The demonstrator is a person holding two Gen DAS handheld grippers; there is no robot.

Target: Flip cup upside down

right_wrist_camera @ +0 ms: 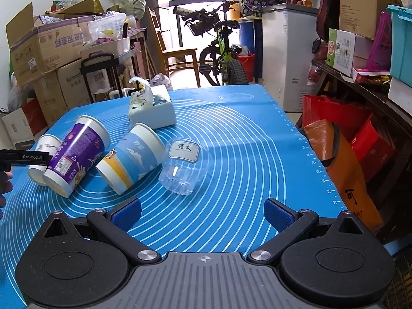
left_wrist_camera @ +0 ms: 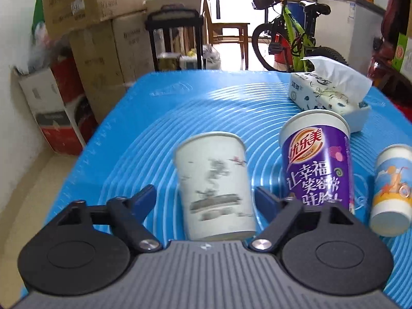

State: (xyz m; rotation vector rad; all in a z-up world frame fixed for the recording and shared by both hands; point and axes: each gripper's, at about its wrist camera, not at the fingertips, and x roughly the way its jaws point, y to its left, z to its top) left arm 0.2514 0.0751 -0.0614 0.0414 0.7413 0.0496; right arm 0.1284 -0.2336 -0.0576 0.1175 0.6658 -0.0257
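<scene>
A white paper cup with an ink painting (left_wrist_camera: 215, 185) stands upright on the blue mat (left_wrist_camera: 144, 118), between the fingers of my open left gripper (left_wrist_camera: 206, 198); the pads do not touch it. It also shows in the right wrist view (right_wrist_camera: 45, 154), partly hidden behind the purple cup. A purple cup (left_wrist_camera: 318, 162) and a blue-and-yellow cup (left_wrist_camera: 391, 188) stand to its right, both upright. A clear plastic cup (right_wrist_camera: 181, 166) stands ahead of my right gripper (right_wrist_camera: 203, 213), which is open and empty above the mat.
A tissue box (left_wrist_camera: 327, 90) in a white holder sits at the back of the mat. Cardboard boxes (left_wrist_camera: 103, 25) are stacked left of the table, a bicycle (left_wrist_camera: 291, 33) stands behind it, and bags (right_wrist_camera: 342, 154) lie to its right.
</scene>
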